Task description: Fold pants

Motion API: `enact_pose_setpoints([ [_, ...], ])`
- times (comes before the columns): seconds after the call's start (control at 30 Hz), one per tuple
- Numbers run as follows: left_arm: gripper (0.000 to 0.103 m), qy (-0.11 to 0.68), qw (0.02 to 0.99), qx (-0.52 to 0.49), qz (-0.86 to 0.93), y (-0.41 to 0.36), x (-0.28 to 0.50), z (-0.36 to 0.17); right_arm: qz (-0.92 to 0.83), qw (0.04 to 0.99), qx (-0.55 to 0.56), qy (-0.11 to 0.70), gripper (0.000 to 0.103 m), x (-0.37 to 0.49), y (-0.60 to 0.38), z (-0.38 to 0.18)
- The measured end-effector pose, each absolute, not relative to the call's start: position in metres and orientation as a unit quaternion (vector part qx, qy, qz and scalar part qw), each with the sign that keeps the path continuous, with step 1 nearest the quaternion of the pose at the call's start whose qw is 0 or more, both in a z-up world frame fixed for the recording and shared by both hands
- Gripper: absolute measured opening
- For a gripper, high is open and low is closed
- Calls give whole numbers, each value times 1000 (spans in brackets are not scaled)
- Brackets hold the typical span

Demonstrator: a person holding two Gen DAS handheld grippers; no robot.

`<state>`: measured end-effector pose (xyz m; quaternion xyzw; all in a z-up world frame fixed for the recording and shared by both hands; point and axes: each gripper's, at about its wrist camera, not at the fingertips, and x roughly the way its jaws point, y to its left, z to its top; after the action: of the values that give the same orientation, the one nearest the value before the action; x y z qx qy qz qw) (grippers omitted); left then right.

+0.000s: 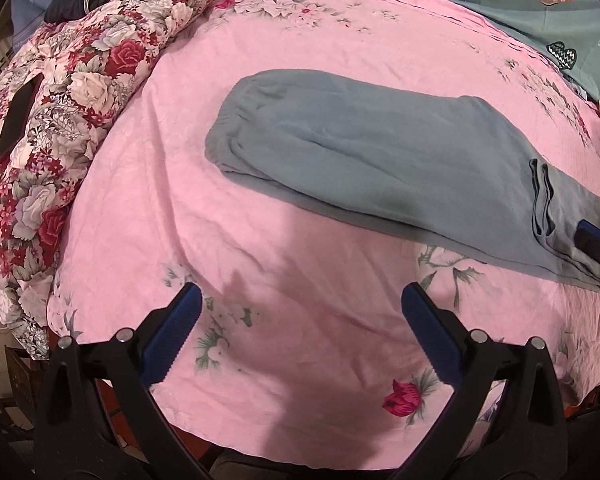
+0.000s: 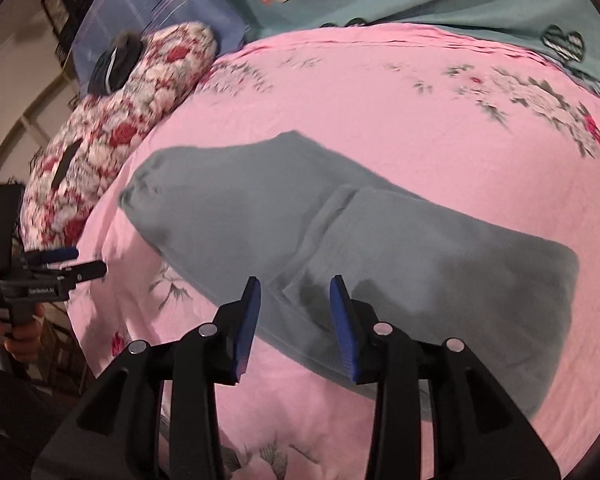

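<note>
Grey pants (image 2: 340, 240), already doubled over, stretch left-to-right across a pink bedsheet (image 1: 300, 60), their folded right end just beyond the empty, parted right gripper (image 2: 294, 320), while the wide-open left gripper (image 1: 300, 336) hangs farther off.

Grey pants (image 2: 340, 240) lay folded lengthwise across the pink bedsheet (image 2: 420, 112). The right gripper (image 2: 294, 300) hung parted just above their near edge, grasping nothing. At far left, the left gripper (image 2: 72, 262) sat off the cloth, beside a floral quilt (image 2: 112, 136).
</note>
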<state>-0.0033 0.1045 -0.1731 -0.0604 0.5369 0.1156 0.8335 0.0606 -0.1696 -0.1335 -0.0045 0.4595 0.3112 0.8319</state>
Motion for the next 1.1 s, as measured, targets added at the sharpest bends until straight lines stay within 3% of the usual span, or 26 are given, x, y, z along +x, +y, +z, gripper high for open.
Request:
enact_pose_setpoints([
  [0.17,101,536,833,-66,120,110,-3,-173,290,831,-75,469,37,64,-147,-158],
  [0.23,101,537,832,-68,125,114,-4,-173,285,836,-73,463,24,65,-150,-160],
  [0.27,101,537,831,-70,127,116,-5,-173,285,835,-69,466,9,68,-152,-160],
  [0.3,101,538,830,-72,129,118,-6,-174,289,832,-61,470,6,70,-155,-158],
  [0.47,101,539,828,-74,136,123,-5,-174,311,844,-88,428,6,49,-148,-127],
  [0.6,101,542,827,-74,133,124,-3,-176,328,826,-113,444,6,40,-136,-142],
  [0.67,101,544,826,-69,131,123,0,-179,324,820,-119,456,11,43,-133,-160],
  [0.73,101,543,827,-62,130,124,2,-177,333,812,-111,466,24,42,-131,-155],
  [0.77,101,539,830,-57,130,126,3,-175,333,810,-110,470,43,40,-131,-152],
  [0.8,101,534,833,-54,133,131,4,-172,333,815,-104,464,48,37,-133,-146],
  [1.1,100,500,853,-58,135,193,59,-158,279,824,-65,488,48,38,-148,-145],
])
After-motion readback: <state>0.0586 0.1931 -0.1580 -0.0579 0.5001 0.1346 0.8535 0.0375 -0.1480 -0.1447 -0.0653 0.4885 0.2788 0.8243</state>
